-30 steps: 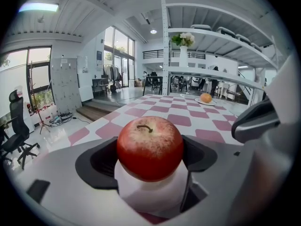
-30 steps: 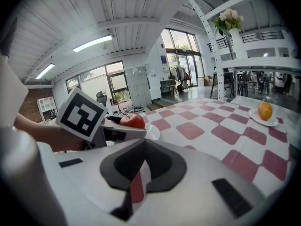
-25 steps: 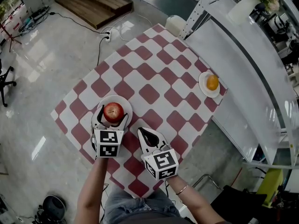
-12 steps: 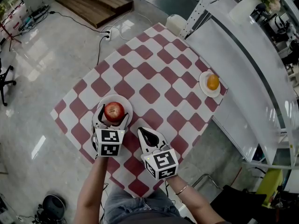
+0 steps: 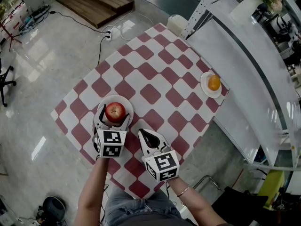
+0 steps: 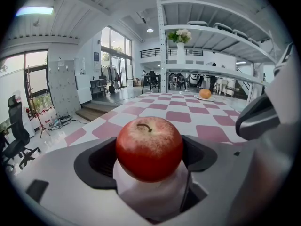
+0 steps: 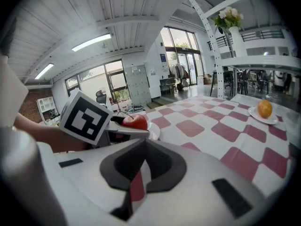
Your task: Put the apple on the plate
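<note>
**Left gripper edging forward; apple gripped at the plate**

Shifting only slightly since a second ago, the left gripper (image 5: 114,117) is sitting a touch farther forward on the table, and the apple (image 6: 149,147) is travelling with it; the right gripper (image 5: 149,136) is staying where it was.

1. Left jaws: they are standing a moderate width apart and pressing on the apple from both sides. In the left gripper view the dark pads are meeting the fruit's flanks, and the stem is pointing up.
2. Apple position: the red apple is sitting over the middle of the white plate (image 5: 127,102), whose surface is showing directly beneath it. Whether the fruit is resting its weight on the plate cannot be told.
3. Right jaws: they are lying almost together, leaving a thin slit through which the cloth is showing, and they are gripping nothing. This gripper is resting on the cloth just beside the plate.
4. Markings: each gripper's cube is showing black-and-white square marker patterns on its faces.
5. Surroundings: the red-and-white checked tablecloth (image 5: 150,74) is covering the table. At its far corner, well apart from both grippers, an orange (image 5: 214,83) is lying on a small white dish (image 5: 205,89).
</note>
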Demonstrator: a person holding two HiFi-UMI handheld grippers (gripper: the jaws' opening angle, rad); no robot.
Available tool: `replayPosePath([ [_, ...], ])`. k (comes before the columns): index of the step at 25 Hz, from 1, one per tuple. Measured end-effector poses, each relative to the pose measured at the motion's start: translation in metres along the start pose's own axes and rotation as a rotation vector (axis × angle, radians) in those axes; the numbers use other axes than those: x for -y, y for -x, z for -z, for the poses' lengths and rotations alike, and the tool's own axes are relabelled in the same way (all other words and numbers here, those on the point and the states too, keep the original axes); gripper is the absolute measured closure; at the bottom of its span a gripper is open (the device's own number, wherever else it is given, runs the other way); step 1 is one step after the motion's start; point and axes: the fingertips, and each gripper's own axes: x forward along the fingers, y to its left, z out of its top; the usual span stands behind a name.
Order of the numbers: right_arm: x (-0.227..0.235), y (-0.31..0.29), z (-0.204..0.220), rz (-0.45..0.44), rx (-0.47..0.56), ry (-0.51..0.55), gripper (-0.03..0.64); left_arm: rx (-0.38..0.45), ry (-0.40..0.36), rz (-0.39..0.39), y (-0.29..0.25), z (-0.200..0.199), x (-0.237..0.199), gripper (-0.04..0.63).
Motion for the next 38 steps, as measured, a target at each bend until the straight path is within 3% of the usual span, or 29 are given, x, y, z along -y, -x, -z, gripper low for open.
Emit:
replayPosePath([
  [21, -0.004, 0.019, -0.007, 0.026, 0.027, 0.005, 0.606, 0.072, 0.044, 0.014, 0.028, -0.020, 0.002, 0.184],
  [28, -0.013, 0.035, -0.007, 0.039, 0.042, 0.010, 0.606, 0.106, 0.130, 0.036, 0.050, -0.025, 0.003, 0.186],
  [38, -0.025, 0.060, -0.009, 0.068, 0.079, 0.020, 0.606, 0.178, 0.159, 0.077, 0.092, -0.037, 0.012, 0.187],
])
